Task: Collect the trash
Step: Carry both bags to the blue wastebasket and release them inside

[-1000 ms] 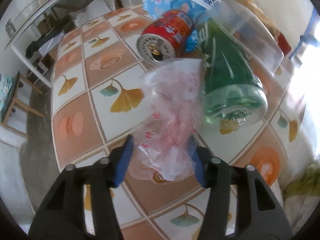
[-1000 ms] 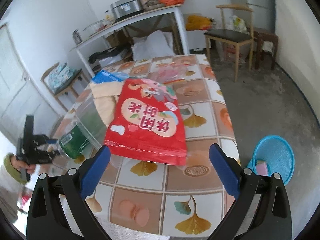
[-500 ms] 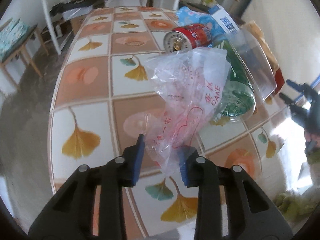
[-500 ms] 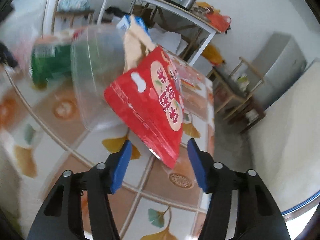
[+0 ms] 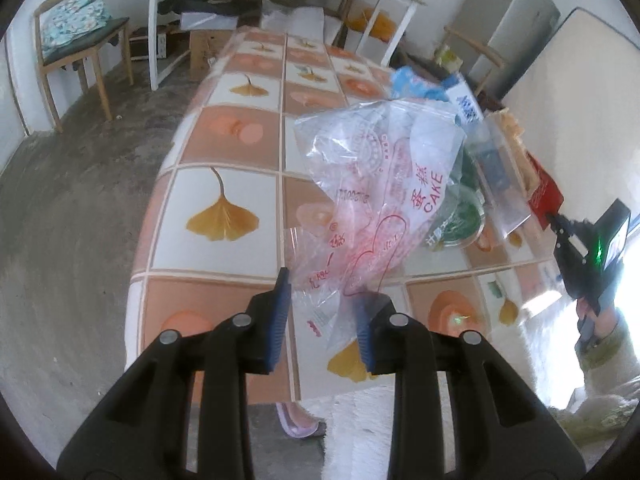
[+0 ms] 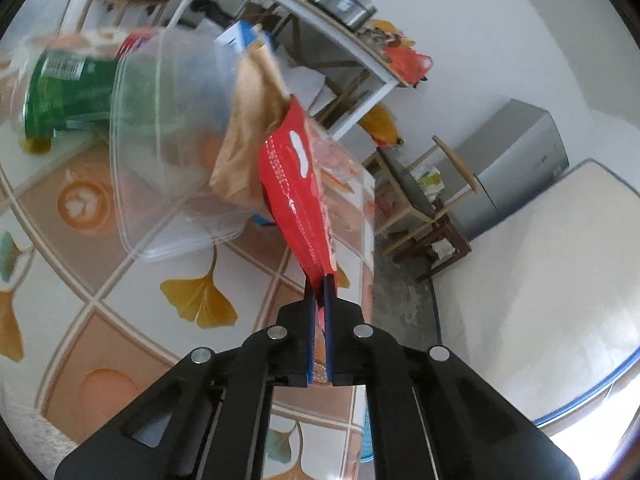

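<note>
- Tiled ginkgo-print table, cluttered room behind.
- Left gripper narrowed on clear cake bag, lifted above table.
- Right gripper had just been closing, clamped on red snack pouch beside clear tub.

The bench wears a cloth of white and orange squares with yellow leaf prints. Beyond its far edge stands a white shelf table with dark clothes and boxes under it. A wooden chair with a patterned cushion stands at the left wall. Near the bench's far right corner are another wooden chair and a grey cabinet. A mattress leans against the right wall. The floor is grey concrete.
</note>
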{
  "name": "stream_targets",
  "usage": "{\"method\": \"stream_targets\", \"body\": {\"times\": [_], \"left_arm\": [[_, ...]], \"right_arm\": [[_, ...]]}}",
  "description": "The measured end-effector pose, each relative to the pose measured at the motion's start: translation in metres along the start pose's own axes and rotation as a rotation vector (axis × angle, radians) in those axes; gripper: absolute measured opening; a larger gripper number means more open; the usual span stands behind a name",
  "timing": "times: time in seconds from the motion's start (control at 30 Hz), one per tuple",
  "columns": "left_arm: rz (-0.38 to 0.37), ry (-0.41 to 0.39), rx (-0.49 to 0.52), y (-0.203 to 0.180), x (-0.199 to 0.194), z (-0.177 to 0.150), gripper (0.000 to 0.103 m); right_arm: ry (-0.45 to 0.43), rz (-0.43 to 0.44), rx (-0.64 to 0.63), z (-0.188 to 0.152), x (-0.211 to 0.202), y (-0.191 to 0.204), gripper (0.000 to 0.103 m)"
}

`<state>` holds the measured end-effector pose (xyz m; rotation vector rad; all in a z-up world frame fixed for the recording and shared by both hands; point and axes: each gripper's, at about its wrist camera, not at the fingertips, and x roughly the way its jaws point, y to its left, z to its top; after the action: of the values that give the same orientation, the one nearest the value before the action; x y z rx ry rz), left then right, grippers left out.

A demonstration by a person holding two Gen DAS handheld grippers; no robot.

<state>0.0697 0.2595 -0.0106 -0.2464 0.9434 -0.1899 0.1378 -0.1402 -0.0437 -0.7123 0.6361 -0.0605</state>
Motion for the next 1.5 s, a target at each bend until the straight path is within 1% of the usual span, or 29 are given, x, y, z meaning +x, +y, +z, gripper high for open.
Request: {"method": "stream_targets", "body": {"times": [0.17, 0.37, 0.43, 0.5, 0.6, 0.77, 0.9, 1.03, 1.17, 1.3, 1.4, 1.43, 1.47, 1.5], "left_arm": [[-0.020, -0.087, 0.003, -0.009, -0.028, 0.001, 0.028], [-0.077, -0.170, 0.024, -0.033, -0.058, -0.002, 0.028], [-0.095, -0.191, 0.044, -0.045, -0.065, -0.003, 0.028], [-0.116, -0.207, 0.067, -0.061, -0.070, -0.003, 0.028], [-0.147, -0.209, 0.090, -0.080, -0.071, -0.003, 0.028], [-0.206, -0.182, 0.135, -0.116, -0.061, -0.003, 0.028], [-0.260, -0.156, 0.160, -0.143, -0.048, -0.003, 0.028], [-0.323, -0.126, 0.194, -0.172, -0.030, 0.000, 0.028], [-0.386, -0.100, 0.238, -0.207, -0.013, 0.004, 0.028], [-0.457, -0.043, 0.304, -0.255, 0.013, 0.018, 0.028], [-0.528, 0.031, 0.356, -0.304, 0.043, 0.031, 0.028], [-0.539, 0.053, 0.371, -0.316, 0.052, 0.035, 0.028], [-0.554, 0.084, 0.398, -0.339, 0.066, 0.040, 0.028], [-0.561, 0.105, 0.415, -0.353, 0.075, 0.044, 0.028]], "right_arm": [[-0.038, 0.031, 0.147, 0.001, -0.027, -0.037, 0.002], [-0.084, 0.023, 0.232, -0.008, -0.052, -0.070, 0.001], [-0.100, 0.026, 0.269, -0.013, -0.059, -0.082, 0.001], [-0.107, 0.045, 0.323, -0.021, -0.067, -0.094, 0.001], [-0.100, 0.091, 0.422, -0.038, -0.070, -0.116, 0.001], [-0.069, 0.183, 0.597, -0.072, -0.067, -0.149, 0.001], [-0.034, 0.258, 0.759, -0.109, -0.060, -0.179, 0.001], [-0.019, 0.277, 0.879, -0.140, -0.058, -0.201, 0.001], [-0.033, 0.257, 0.967, -0.165, -0.063, -0.222, 0.001], [-0.035, 0.197, 1.012, -0.185, -0.063, -0.240, 0.001], [-0.029, 0.155, 1.033, -0.196, -0.059, -0.253, 0.001], [-0.024, 0.142, 1.040, -0.201, -0.056, -0.258, 0.001], [-0.018, 0.133, 1.046, -0.206, -0.053, -0.262, 0.001], [-0.006, 0.120, 1.052, -0.211, -0.046, -0.266, 0.001]]}}
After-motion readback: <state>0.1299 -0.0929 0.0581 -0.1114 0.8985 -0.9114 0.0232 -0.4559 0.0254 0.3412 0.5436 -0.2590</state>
